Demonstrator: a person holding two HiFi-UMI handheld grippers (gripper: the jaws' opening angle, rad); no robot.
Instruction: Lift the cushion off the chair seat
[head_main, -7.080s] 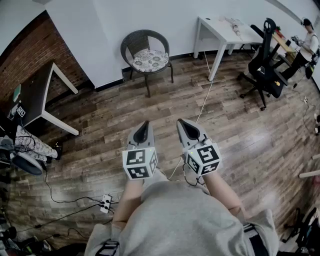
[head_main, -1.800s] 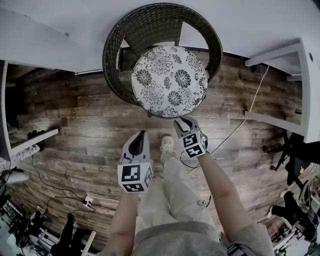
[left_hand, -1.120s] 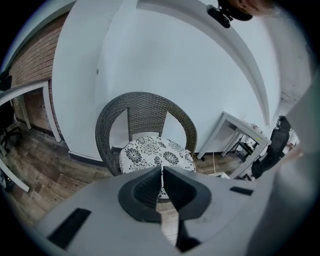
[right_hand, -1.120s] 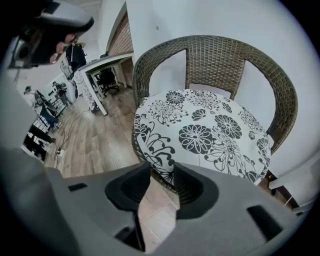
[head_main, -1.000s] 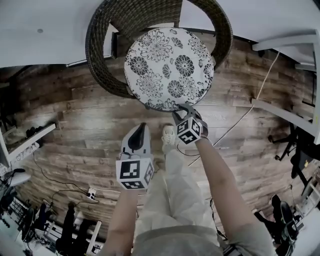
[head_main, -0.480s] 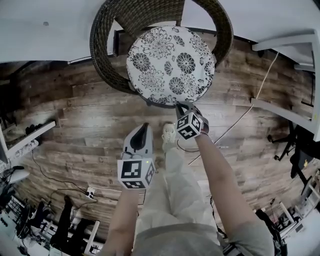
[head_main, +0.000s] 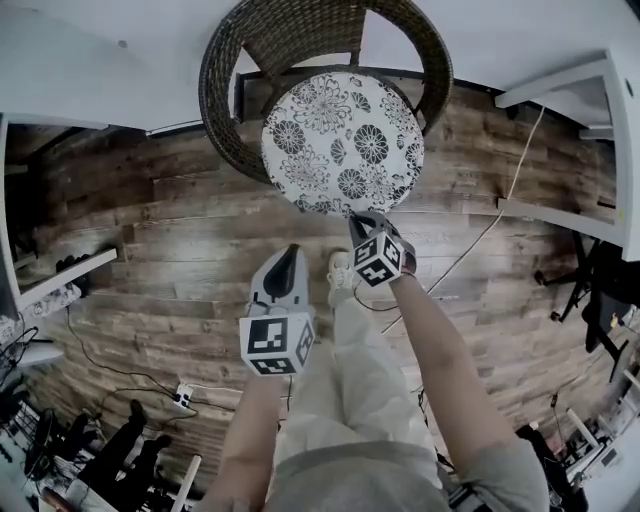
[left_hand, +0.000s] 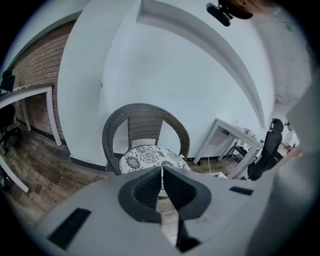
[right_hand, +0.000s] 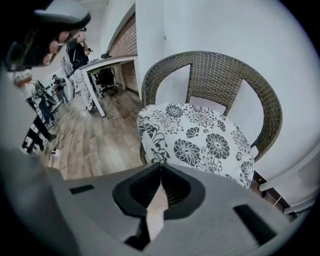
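A round white cushion (head_main: 340, 140) with black flowers lies on the seat of a dark wicker chair (head_main: 232, 80) against the white wall. My right gripper (head_main: 358, 216) is at the cushion's near edge. Its jaws have just been closing, and in the right gripper view they (right_hand: 161, 164) pinch the hem of the cushion (right_hand: 195, 132). My left gripper (head_main: 291, 250) hangs shut and empty over the wooden floor, short of the chair. In the left gripper view its tips (left_hand: 161, 168) meet in front of the cushion (left_hand: 145, 157).
A white table (head_main: 600, 110) stands to the right of the chair, with a pale cable (head_main: 480, 240) running across the floor. A white desk (head_main: 60, 275) and a power strip (head_main: 182, 397) are at the left. My shoe (head_main: 338, 270) is just below the seat. People (right_hand: 37, 110) stand far off.
The right gripper's jaws closed on the cushion's near edge. Both grippers rose a little, and the left one edged toward the chair.
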